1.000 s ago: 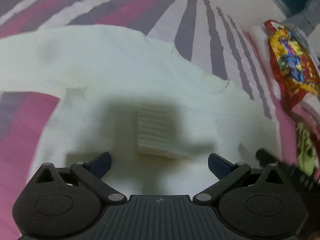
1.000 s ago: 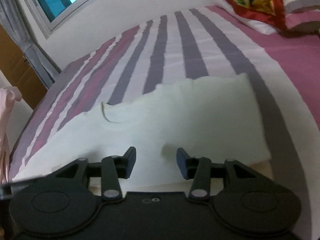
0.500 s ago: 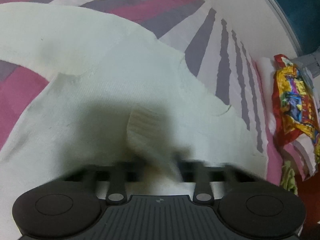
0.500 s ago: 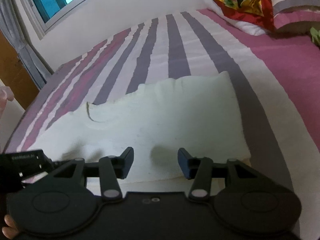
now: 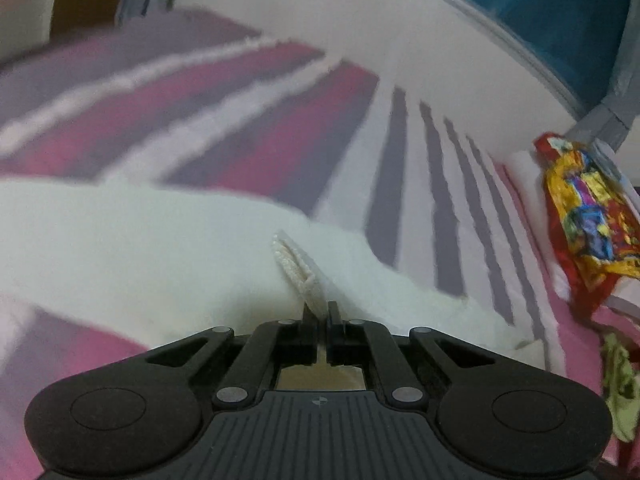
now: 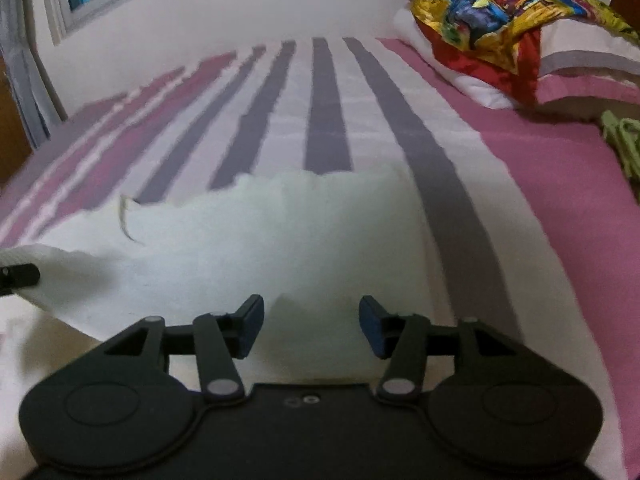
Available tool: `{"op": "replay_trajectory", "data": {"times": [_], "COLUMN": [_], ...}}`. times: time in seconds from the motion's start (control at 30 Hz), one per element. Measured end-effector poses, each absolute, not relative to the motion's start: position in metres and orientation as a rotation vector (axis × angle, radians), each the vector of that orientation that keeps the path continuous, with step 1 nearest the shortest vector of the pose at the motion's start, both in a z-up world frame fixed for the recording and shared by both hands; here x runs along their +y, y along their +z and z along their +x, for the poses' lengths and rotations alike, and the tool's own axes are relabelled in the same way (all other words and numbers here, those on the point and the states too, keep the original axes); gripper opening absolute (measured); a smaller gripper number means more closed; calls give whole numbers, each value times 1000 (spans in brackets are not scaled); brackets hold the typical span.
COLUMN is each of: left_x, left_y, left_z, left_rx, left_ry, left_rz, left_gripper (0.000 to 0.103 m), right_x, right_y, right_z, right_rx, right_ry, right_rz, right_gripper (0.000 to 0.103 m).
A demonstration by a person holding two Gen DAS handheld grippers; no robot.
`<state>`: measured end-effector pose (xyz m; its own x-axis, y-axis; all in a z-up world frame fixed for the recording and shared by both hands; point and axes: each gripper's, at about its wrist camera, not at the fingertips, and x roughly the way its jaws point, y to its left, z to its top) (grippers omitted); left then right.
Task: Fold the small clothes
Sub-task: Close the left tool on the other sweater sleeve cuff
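— White knit, is that the garment [image 6: 256, 236] on the bed [image 6: 328, 92]?

— Yes, a small white top lying on the striped pink, purple and white cover. In the right wrist view its long axis runs across the bed, from the left edge of the picture toward the broad purple stripe, with a curved neckline seam near its far left part.

— And the left hand-held gripper [image 5: 320, 316]?

— Clenched on a ribbed white cuff [image 5: 298, 268] of the garment. The cuff stands up from between the closed fingers and points away toward the wall; the cloth below it sags back to the bed. In the right wrist view a dark fingertip shows at the left edge with white fabric lifted around it.

— The right hand-held gripper [image 6: 310, 324]?

— Released, jaws wide apart, low over the garment's near edge, holding nothing.

— Anything hard to read?

— The left wrist view is smeared, so the garment's left end is only a pale band. The colourful cloth [image 6: 492, 4] on the pillow [image 6: 580, 68] at the bed's far right corner is cut off.
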<state>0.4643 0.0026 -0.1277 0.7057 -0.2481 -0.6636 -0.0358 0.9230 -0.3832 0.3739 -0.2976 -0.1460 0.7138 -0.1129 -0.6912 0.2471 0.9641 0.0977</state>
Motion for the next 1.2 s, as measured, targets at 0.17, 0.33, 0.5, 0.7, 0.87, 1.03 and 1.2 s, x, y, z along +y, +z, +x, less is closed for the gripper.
{"op": "replay_trajectory", "data": {"times": [0.17,0.33,0.5,0.7,0.87,1.03,1.2], "left_x": [26,32,47,67,104,161,218], "left_y": [-166,-173,-169,-147,-150,-167,-181], "left_z": [489,493,483,449,437,418,403], "left_rx": [908,920,936,867,912,929,918], "left_ry": [-84,-105,-66,3,44,137,242], "left_rz": [-334,-341,-387,-353,-392,-516,-624], "left_gripper": [4,4,23,86,86,86,85], "right_x": [-276,-273,-275,-270,-262,-254,-246], "right_y": [-165,-169,-170,-155,-155,-150,-148], "right_z": [390,391,392,378,369,357,349], "right_rx": [810,828,851,805,831,835,847], "right_ry": [-198,-203,-214,-198,-161,-148,-130], "right_rz": [75,58,32,72,120,136,156], "right_gripper": [62,60,60,60,60,61,63]}}
